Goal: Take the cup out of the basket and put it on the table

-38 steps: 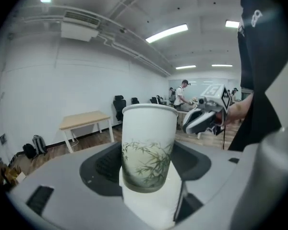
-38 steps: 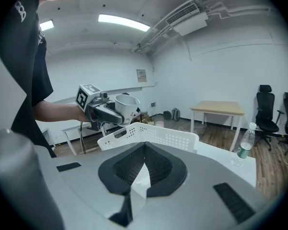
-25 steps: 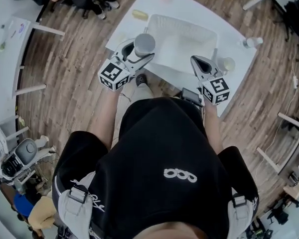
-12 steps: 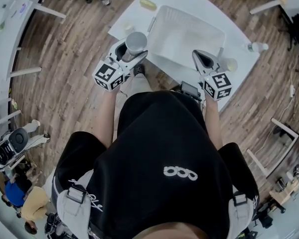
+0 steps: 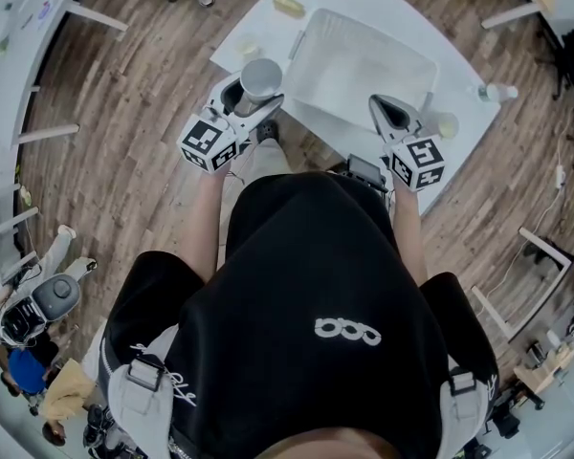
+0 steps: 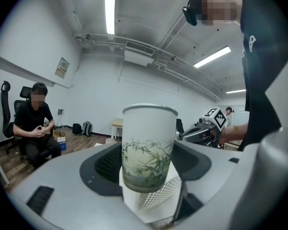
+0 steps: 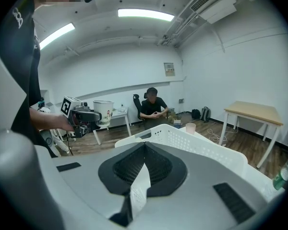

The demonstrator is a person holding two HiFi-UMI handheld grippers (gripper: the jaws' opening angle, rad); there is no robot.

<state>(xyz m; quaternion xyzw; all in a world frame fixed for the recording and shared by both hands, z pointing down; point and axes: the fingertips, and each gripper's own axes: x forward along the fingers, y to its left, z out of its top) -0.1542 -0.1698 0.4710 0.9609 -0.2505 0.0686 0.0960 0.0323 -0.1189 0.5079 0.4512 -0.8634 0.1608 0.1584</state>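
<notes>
The left gripper (image 5: 256,101) pinches the bamboo-printed paper cup (image 6: 148,143) upright, now shifted off the white basket's (image 5: 311,41) left rim to just beside it; the right gripper (image 5: 390,115), pressed together and empty, sits at the basket's near rim

L claw (image 6: 149,169) clamped on cup (image 6: 149,140) | cup upright, bamboo print | seated person (image 6: 34,124) bkgd left

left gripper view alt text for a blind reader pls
A white paper cup printed with green bamboo stands upright, clamped in the left tongs. Behind it, a person sits at left and the right tongs show at right.
</notes>
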